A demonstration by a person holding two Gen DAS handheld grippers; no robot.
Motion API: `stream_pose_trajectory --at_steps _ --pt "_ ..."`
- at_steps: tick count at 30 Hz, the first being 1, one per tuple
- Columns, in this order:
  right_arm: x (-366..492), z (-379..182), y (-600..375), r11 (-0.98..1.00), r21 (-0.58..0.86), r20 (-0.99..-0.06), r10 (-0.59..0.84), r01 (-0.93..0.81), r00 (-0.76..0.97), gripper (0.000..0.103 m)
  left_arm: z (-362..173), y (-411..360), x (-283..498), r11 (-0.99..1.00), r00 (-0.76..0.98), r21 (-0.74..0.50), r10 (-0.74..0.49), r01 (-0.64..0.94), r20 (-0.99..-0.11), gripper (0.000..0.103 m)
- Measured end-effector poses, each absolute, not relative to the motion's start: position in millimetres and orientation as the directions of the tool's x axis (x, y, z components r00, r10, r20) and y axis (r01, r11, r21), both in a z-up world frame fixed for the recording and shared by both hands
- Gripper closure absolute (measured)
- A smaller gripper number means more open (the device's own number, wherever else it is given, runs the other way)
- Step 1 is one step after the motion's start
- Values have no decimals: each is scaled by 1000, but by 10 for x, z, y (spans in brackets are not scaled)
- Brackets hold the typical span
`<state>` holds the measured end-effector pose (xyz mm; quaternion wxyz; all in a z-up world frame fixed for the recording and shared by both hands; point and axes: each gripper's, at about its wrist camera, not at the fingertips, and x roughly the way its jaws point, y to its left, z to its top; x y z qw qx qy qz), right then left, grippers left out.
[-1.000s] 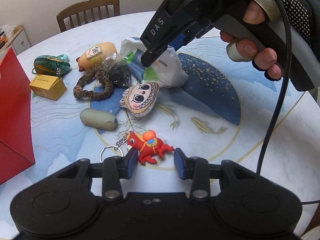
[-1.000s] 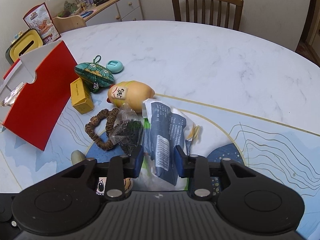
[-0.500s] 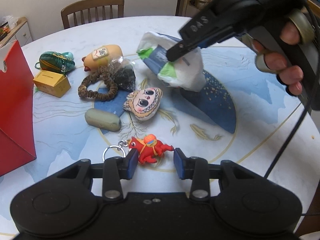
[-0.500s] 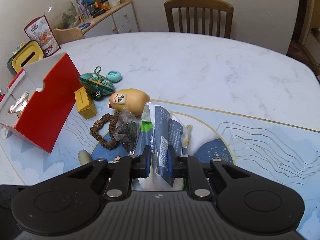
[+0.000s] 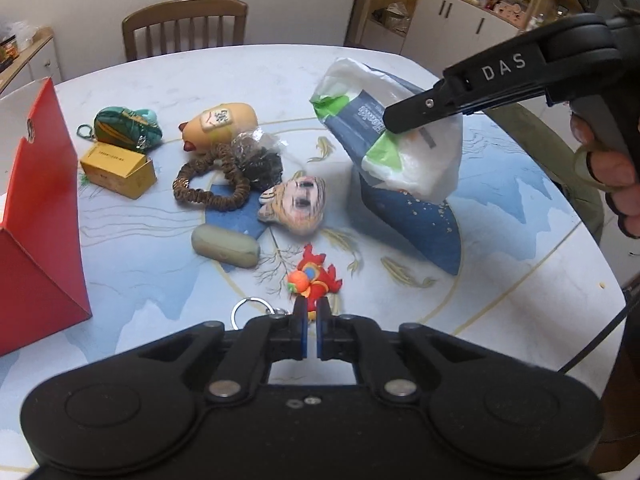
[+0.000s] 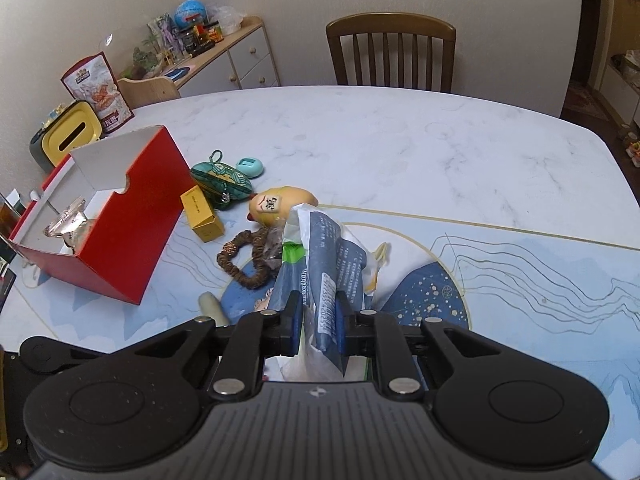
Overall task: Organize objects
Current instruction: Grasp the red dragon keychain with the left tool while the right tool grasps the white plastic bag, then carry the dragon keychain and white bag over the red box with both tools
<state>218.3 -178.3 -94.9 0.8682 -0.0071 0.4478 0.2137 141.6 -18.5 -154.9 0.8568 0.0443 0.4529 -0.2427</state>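
Note:
My left gripper (image 5: pixel 312 322) is shut on the near end of a red horse keychain (image 5: pixel 316 278), whose metal ring (image 5: pixel 246 312) lies to its left on the table. My right gripper (image 6: pixel 318 316) is shut on a blue, white and green tissue packet (image 6: pixel 324 264). In the left wrist view that packet (image 5: pixel 404 152) hangs above the table from the right gripper (image 5: pixel 400 122), held by a gloved hand (image 5: pixel 612 168). An open red box (image 6: pixel 132 216) stands at the left with a silver packet (image 6: pixel 70 220) inside.
Scattered between box and packet are a yellow carton (image 5: pixel 118 170), green pouch (image 5: pixel 124 130), yellow toy (image 5: pixel 220 122), brown scrunchie (image 5: pixel 208 188), dark bag (image 5: pixel 260 160), plush face (image 5: pixel 296 206) and grey-green case (image 5: pixel 224 240). A chair (image 6: pixel 390 54) stands behind the table; a cable (image 5: pixel 592 344) hangs at right.
My left gripper closed onto the red horse keychain, which turned end-on. The right gripper lifted the tissue packet off the table, up and to the right.

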Motion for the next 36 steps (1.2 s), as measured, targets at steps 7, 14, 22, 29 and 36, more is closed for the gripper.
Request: stream_pose_trajectory --at_steps 7,14,22,29,36 --pt "2052 -908 -1915 931 195 -776 338 -308 532 87 -1522 -278 1496 853 491 -101 -387 512 -781 29" --pt "1963 -993 -2096 946 206 -787 312 -250 532 87 -1719 -477 1630 834 450 -60 -355 549 -819 44" --pt "1980 -1053 -2230 949 207 -794 306 -239 525 87 -1870 -563 1688 847 450 -27 -309 531 -838 57" --pt "2039 -1069 -2263 944 209 -795 315 -253 519 87 -1870 -573 1712 857 465 -17 -295 514 -834 66" --pt "2062 -1027 -2242 939 215 -791 328 -267 516 87 -1700 -459 1729 875 472 -68 -323 480 -820 66"
